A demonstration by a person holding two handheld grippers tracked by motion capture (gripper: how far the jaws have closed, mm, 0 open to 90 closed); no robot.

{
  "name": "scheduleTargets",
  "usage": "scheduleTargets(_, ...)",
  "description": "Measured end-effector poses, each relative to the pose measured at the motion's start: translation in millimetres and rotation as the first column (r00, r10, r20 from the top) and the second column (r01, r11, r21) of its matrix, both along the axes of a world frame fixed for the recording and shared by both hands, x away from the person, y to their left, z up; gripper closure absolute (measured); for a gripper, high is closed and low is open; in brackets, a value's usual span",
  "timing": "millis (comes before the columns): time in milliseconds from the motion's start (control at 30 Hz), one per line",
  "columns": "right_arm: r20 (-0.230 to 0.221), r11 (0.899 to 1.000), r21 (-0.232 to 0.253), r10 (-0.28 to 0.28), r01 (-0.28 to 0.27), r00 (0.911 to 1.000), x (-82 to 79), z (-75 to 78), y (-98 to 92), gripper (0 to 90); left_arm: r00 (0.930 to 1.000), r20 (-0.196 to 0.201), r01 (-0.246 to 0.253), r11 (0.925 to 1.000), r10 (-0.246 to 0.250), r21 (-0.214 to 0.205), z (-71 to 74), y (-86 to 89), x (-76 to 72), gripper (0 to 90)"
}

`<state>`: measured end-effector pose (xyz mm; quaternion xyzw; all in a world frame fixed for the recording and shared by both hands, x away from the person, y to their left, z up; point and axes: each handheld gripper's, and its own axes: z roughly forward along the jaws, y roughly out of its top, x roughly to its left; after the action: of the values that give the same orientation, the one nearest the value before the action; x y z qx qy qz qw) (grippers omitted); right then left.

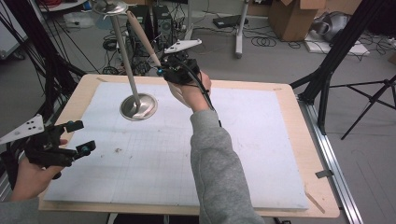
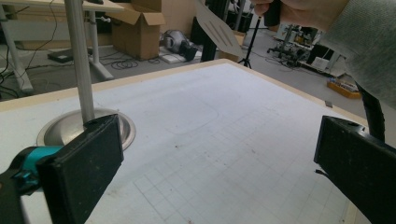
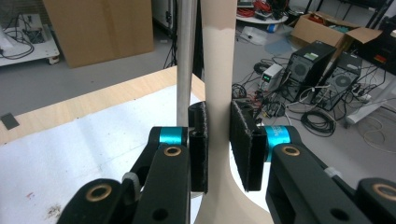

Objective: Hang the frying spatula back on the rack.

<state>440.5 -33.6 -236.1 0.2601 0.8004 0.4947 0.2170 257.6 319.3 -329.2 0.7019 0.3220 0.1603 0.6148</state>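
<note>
Covering wooden table [image 1: 299, 140], white gridded mat [image 1: 261, 154]; cabled floor [image 1: 280, 51], boxes [image 1: 294, 18] behind.

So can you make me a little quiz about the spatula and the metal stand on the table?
1. True or false: the right gripper is shut on the spatula.
2. Which gripper is open with nothing between its pads? A) left B) right
3. Fill in: the stand's round base sits on the white ___.

Key: 1 true. 2 A, the left gripper. 3 mat.
</note>
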Motion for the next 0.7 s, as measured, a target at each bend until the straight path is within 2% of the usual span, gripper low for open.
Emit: scheduleTargets(700, -0.011, 1.000, -0.010, -0.018, 0.018, 0.9998, 2.4, -4.5, 9.1, 77.3, 1.0000, -0.001, 0.002, 1.0000, -0.002, 0.002, -0.5, -0.9, -0.3, 1.8)
